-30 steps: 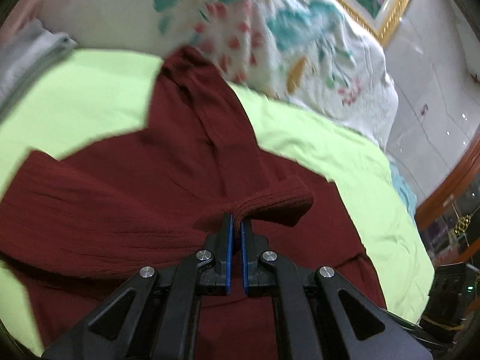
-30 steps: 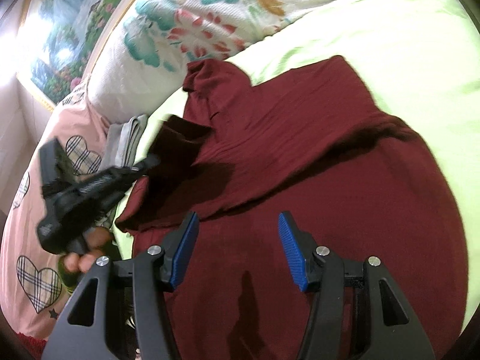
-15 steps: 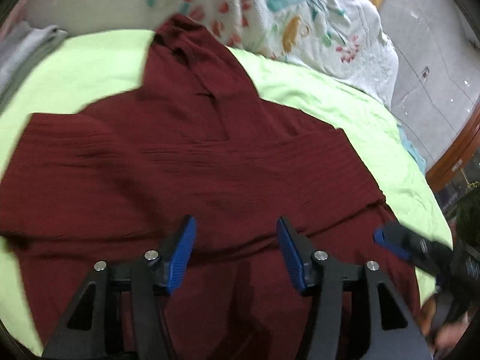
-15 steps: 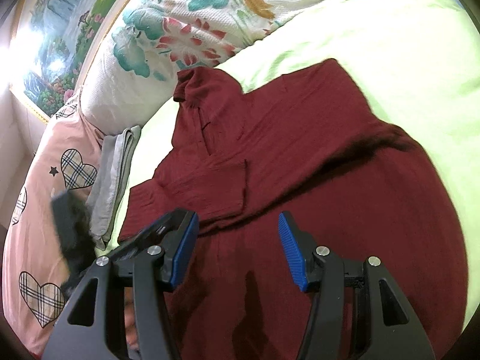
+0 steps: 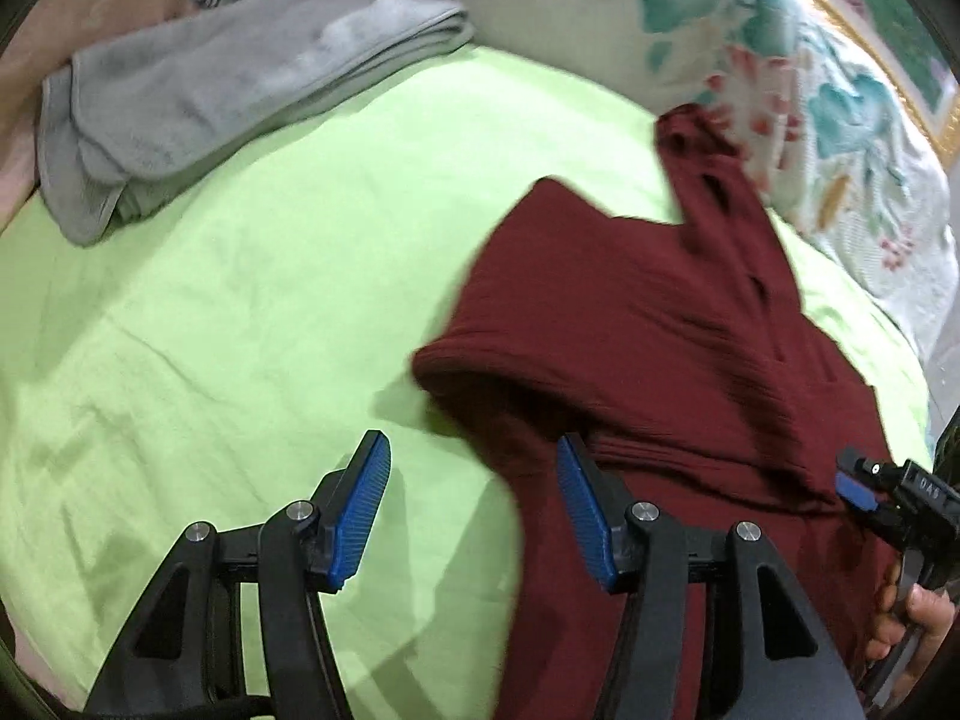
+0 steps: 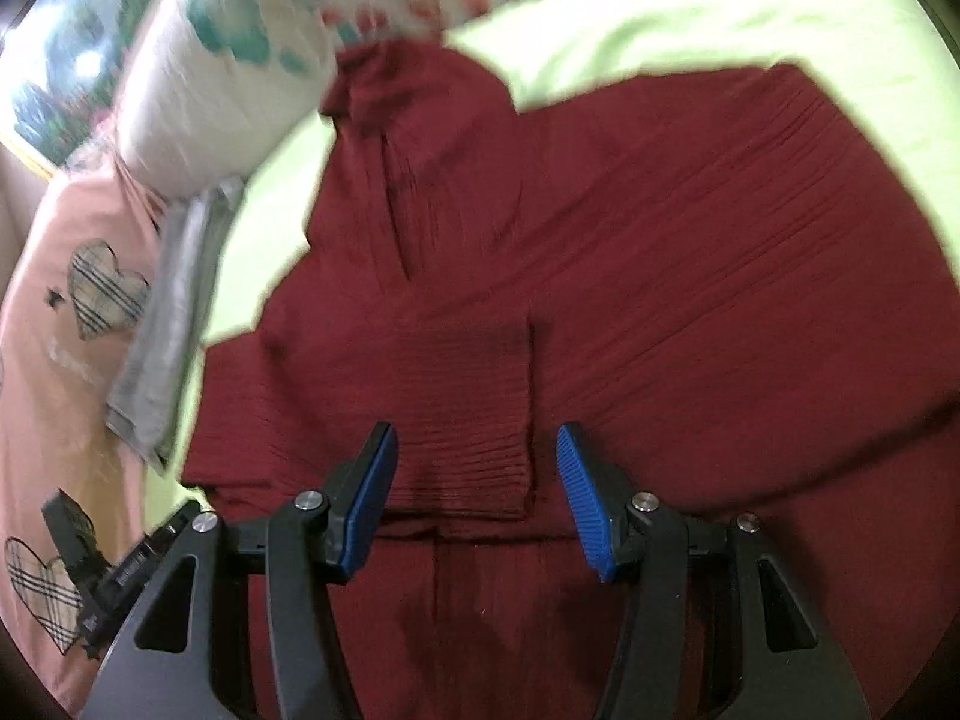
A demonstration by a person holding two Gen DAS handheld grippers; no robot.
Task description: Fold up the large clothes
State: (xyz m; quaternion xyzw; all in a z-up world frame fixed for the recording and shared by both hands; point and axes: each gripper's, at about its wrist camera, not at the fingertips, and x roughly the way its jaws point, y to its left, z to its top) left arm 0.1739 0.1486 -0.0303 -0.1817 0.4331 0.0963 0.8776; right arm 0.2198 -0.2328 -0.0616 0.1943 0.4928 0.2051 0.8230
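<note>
Maroon garment (image 6: pixel 630 276) lies spread on the lime-green bedsheet (image 5: pixel 240 300), its neck end up against the floral pillow (image 5: pixel 780 78) and its body running down toward both cameras. In the right wrist view, 1 sleeve (image 6: pixel 474 414) is folded inward and lies flat across the chest, its ribbed cuff edge just ahead of the right gripper (image 6: pixel 474 498). That gripper hangs over the cloth with its 2 blue pads well apart and nothing pinched between them. The left gripper (image 5: pixel 474 510) sits at the garment's side edge, jaws likewise spread: 1 pad is over bare sheet, the other over the maroon fabric, where a folded edge bulges slightly off the bed. It grips nothing. In the left wrist view the right gripper shows at the frame's right side, held by a person's hand (image 5: pixel 912 630). A folded grey towel (image 5: pixel 210 102) rests on the sheet's far corner, beside a pink cover with plaid hearts (image 6: pixel 72 330).
</note>
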